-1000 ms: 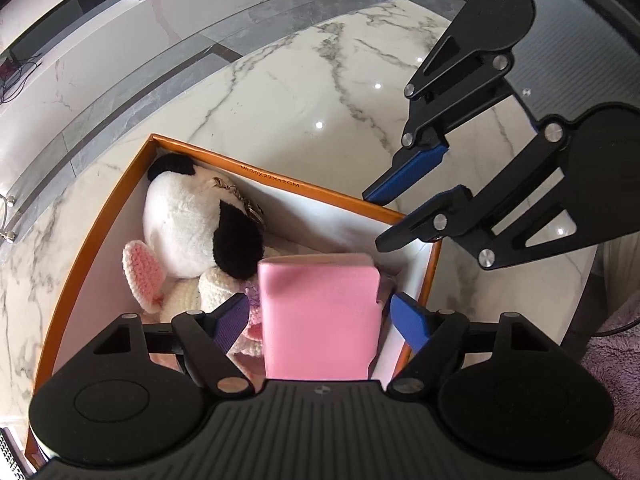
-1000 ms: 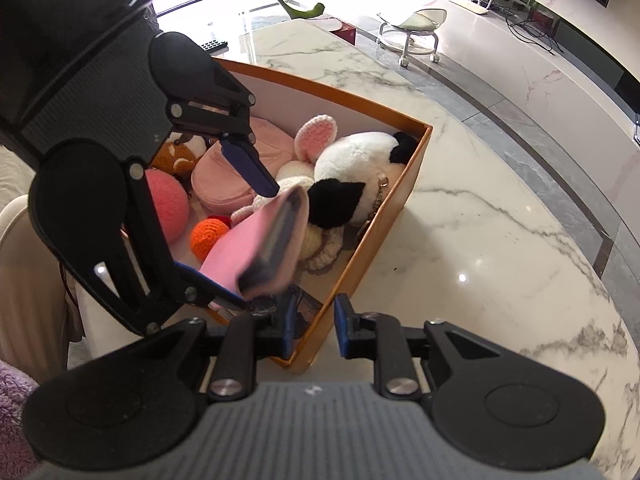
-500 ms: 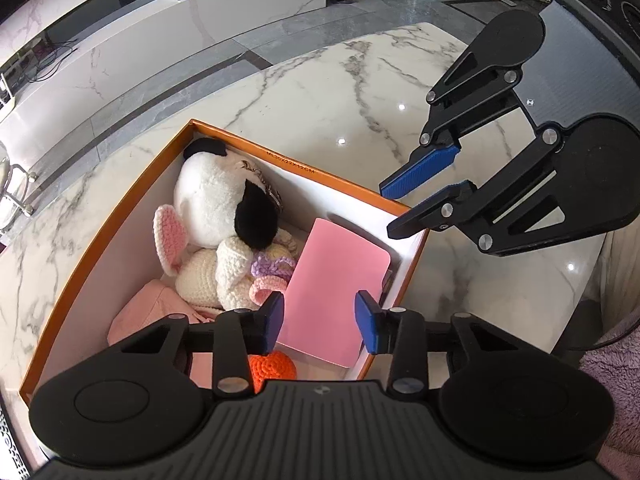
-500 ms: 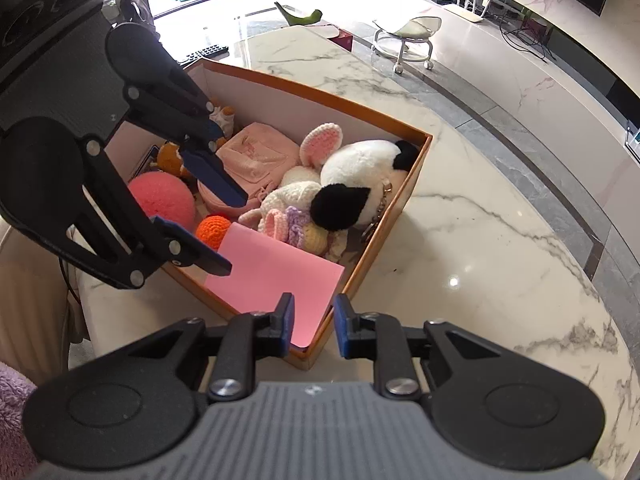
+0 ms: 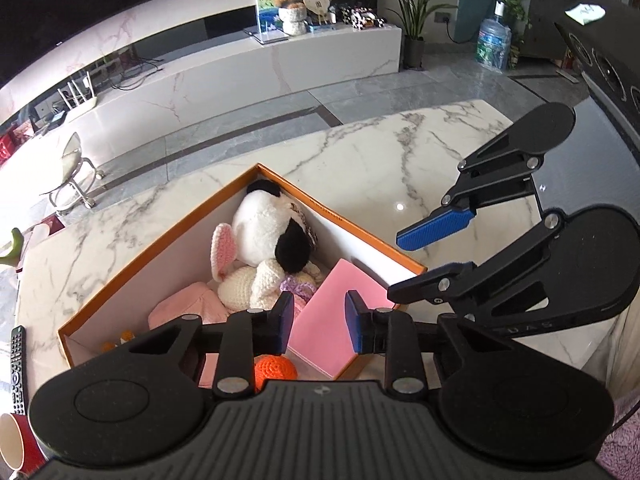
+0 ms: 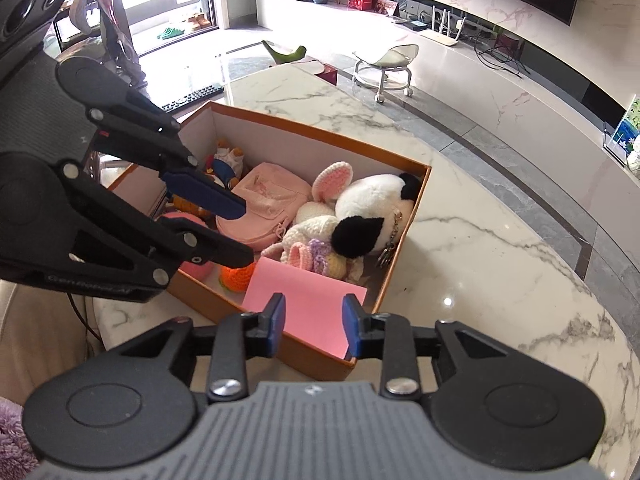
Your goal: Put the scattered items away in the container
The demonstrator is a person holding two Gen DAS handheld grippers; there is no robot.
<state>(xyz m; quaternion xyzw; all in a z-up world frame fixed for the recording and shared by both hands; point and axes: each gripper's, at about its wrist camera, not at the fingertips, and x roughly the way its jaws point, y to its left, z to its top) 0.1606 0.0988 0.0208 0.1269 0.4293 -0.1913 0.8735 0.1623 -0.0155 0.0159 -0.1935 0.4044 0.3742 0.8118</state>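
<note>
Two grippers hover above orange box (image 5: 362,236) on marble surface (image 5: 360,168): left gripper (image 5: 318,322) shut, empty; right gripper (image 6: 312,322) opening, empty. Pink card (image 6: 308,304) lies propped inside near corner, beside soft toys (image 6: 360,208), apparently released.

Faint raised lettering runs along the black arm of the left tongs (image 6: 244,232) in the right wrist view, and on the right tongs (image 5: 436,252) in the left wrist view, too small to read; the box rim (image 5: 328,212) print is illegible
</note>
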